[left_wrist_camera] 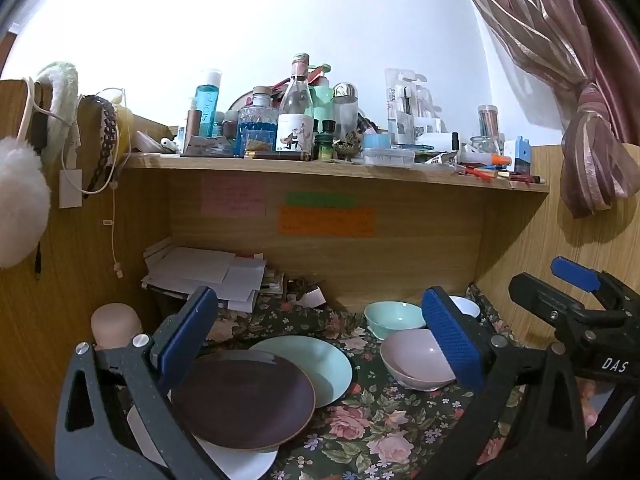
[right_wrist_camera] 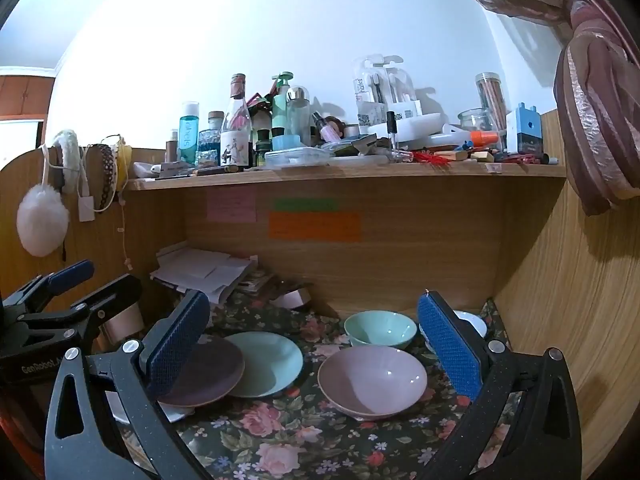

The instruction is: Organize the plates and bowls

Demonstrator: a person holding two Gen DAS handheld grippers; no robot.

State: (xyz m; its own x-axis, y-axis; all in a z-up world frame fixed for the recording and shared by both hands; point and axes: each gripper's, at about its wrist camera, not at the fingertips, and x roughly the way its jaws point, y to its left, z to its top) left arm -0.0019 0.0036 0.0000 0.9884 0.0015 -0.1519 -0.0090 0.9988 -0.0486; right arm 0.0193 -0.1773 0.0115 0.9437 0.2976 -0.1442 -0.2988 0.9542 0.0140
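On the floral cloth lie a dark brown plate overlapping a mint plate and a white plate beneath it. To the right stand a pink bowl, a mint bowl and a white bowl. My left gripper is open above the plates, holding nothing. My right gripper is open above the pink bowl, with the mint bowl, mint plate and brown plate in its view.
A wooden alcove wall closes the back; side panels stand left and right. A paper stack lies at the back left, a beige jar at the left. The shelf above is crowded with bottles. A curtain hangs at the right.
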